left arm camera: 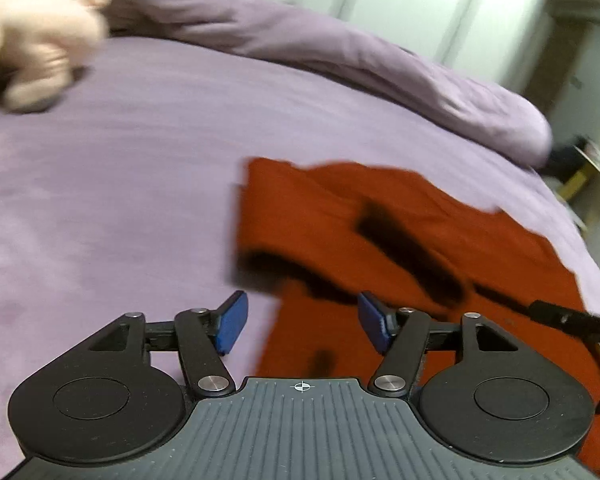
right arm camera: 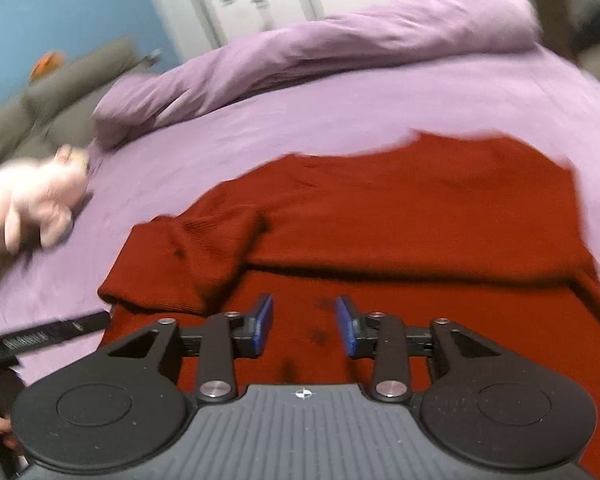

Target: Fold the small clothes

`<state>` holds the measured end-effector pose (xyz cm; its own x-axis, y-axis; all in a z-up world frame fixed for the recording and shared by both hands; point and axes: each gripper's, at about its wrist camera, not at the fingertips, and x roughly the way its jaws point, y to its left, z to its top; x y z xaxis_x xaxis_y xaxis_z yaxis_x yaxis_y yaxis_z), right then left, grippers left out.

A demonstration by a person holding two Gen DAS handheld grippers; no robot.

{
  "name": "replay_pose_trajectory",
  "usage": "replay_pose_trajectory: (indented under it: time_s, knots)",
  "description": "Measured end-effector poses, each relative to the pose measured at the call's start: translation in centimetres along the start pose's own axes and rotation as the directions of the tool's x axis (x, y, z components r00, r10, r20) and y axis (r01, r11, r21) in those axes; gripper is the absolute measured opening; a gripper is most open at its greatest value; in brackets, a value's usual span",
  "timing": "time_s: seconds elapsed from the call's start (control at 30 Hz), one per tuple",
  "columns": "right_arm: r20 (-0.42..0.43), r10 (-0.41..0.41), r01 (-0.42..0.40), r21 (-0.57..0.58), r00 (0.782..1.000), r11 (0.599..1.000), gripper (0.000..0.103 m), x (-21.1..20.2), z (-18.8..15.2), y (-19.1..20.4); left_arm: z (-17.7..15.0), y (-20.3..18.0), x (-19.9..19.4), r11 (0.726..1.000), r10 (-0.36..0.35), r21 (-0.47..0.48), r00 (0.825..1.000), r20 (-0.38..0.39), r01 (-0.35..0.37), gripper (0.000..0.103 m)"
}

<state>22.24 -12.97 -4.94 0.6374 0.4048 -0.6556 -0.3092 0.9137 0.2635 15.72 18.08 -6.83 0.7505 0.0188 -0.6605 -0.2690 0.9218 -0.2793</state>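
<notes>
the rust-red knitted sweater lies partly folded on the lilac-sheeted bed. the left claw gapes empty at its edge; the right claw hangs above it, half-open, gripping nothing. a blurred pink plush toy lies cut off at the frame's edge.

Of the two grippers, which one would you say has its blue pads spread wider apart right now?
The left gripper: its jaws gape wide over the edge of the red garment. The right gripper is open too, but narrower, above the garment.
</notes>
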Motion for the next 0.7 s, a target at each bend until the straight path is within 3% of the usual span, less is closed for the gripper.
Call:
replay_pose_trajectory:
  time_s: [0.1, 0.17, 0.3, 0.33, 0.4, 0.5, 0.57, 0.63, 0.7]
  knots:
    - [0.043, -0.037, 0.045, -0.203, 0.998, 0.978, 0.039, 2.4, 0.1, 5.5, 0.4, 2.6, 0.0, 0.995, 0.088, -0.037, 0.996, 0.013, -0.088, 0.067]
    - [0.069, -0.064, 0.083, -0.321, 0.996, 0.943, 0.039, 4.1, -0.1, 8.6, 0.6, 3.3, 0.3, 0.991, 0.131, -0.04, 0.991, 0.008, -0.13, 0.067]
    - [0.112, -0.186, 0.217, -0.483, 0.976, 0.848, 0.037, 8.2, -0.4, 12.5, 0.2, 3.3, 0.7, 0.988, 0.151, -0.028, 0.988, 0.012, -0.151, 0.067]
    - [0.107, -0.211, 0.236, -0.507, 0.972, 0.829, 0.03, 9.2, -0.4, 12.9, 0.0, 3.3, 0.6, 0.988, 0.151, -0.021, 0.988, 0.014, -0.151, 0.067]
    - [0.087, -0.212, 0.225, -0.525, 0.973, 0.821, 0.006, 10.5, -0.2, 13.0, -0.2, 2.8, 0.6, 0.989, 0.149, 0.004, 0.989, 0.015, -0.149, 0.067]
    - [0.135, -0.175, 0.218, -0.444, 0.975, 0.869, 0.005, 9.3, 1.2, 11.6, 0.0, 1.5, 0.8, 0.991, 0.124, 0.05, 0.992, 0.037, -0.126, 0.067]
    - [0.23, -0.162, 0.227, -0.29, 0.96, 0.93, 0.005, 6.5, 2.9, 9.0, 0.2, 0.4, 1.5, 0.992, 0.102, 0.072, 0.994, 0.041, -0.104, 0.067]
    - [0.306, -0.149, 0.185, -0.09, 0.94, 0.979, 0.005, 3.4, 4.1, 4.9, 0.6, -1.0, 2.3, 0.993, 0.075, 0.091, 0.996, 0.041, -0.079, 0.067]
    - [0.367, -0.199, 0.187, 0.07, 0.909, 0.98, 0.006, 1.1, 4.0, 0.9, 0.6, -2.3, 3.2, 0.992, 0.057, 0.112, 0.998, 0.034, -0.061, 0.067]
